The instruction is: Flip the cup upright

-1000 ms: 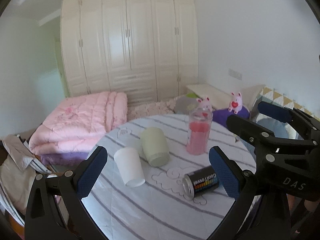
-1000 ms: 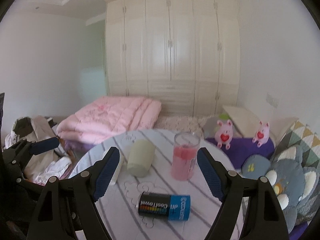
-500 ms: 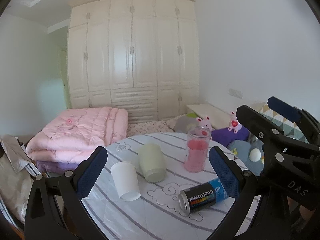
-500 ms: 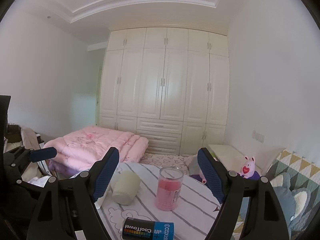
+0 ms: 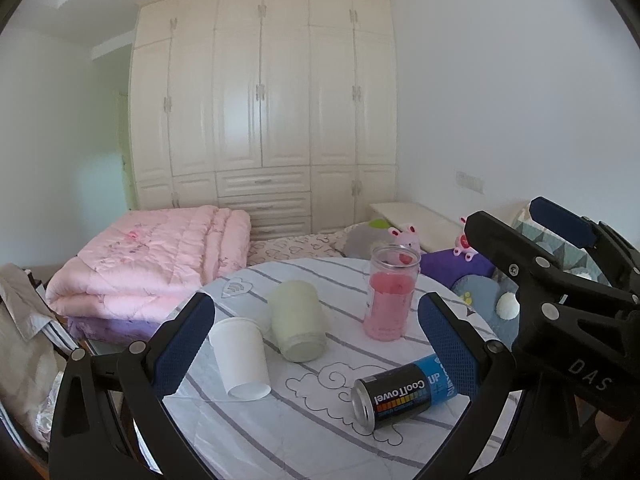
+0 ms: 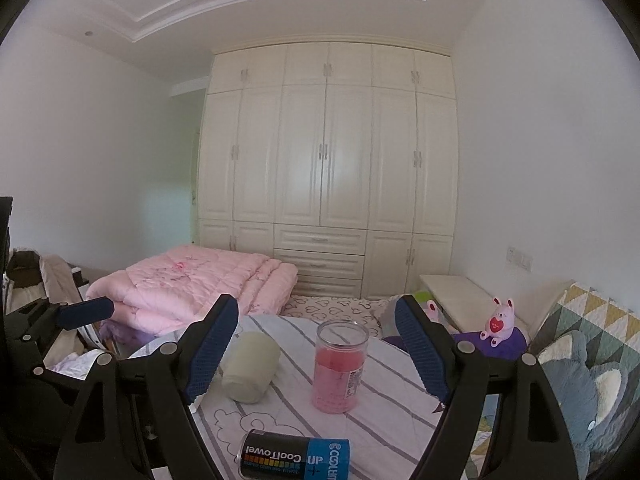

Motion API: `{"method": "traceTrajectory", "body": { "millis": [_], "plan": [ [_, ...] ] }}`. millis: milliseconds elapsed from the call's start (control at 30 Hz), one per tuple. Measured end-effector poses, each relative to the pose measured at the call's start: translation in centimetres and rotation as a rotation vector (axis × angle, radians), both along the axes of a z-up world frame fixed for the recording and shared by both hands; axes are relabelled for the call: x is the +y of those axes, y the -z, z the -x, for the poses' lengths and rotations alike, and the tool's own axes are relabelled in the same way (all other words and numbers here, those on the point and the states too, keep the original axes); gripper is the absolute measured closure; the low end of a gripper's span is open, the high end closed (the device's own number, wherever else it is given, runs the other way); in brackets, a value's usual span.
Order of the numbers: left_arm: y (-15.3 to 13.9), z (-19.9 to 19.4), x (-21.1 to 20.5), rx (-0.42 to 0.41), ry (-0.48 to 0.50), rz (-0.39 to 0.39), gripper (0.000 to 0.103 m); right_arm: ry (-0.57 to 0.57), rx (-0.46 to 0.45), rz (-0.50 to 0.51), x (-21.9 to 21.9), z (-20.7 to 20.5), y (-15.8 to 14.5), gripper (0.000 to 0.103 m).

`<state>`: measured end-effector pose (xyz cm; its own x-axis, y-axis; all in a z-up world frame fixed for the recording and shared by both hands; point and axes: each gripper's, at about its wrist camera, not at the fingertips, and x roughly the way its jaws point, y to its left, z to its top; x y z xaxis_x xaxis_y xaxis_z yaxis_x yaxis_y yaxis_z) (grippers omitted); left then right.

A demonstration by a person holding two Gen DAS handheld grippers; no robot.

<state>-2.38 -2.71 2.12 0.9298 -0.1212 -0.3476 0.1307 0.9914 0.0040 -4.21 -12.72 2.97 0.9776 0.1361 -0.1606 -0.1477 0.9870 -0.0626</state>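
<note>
Tongs (image 5: 316, 344) raised, cups (image 5: 240, 356) untouched

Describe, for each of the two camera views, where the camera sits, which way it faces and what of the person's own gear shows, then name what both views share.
Left wrist: on the left tool, facing the round table and wardrobe; its open fingers and the right tool show.
Right wrist: on the right tool, same heading; its open fingers and the left tool's fingertip show.
Shared: sage cup on its side, pink jar, CoolTowel can.
</note>
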Motion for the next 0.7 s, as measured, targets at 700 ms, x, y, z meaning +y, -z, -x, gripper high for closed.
{"method": "traceTrajectory", "body": {
  "millis": [700],
  "plan": [
    [0.1,-0.7,-1.4,-0.026,0.024,-0.045,0.0,0.001,0.022,-0.014,-0.5,-0.8,0.3,0.021]
  ]
}}
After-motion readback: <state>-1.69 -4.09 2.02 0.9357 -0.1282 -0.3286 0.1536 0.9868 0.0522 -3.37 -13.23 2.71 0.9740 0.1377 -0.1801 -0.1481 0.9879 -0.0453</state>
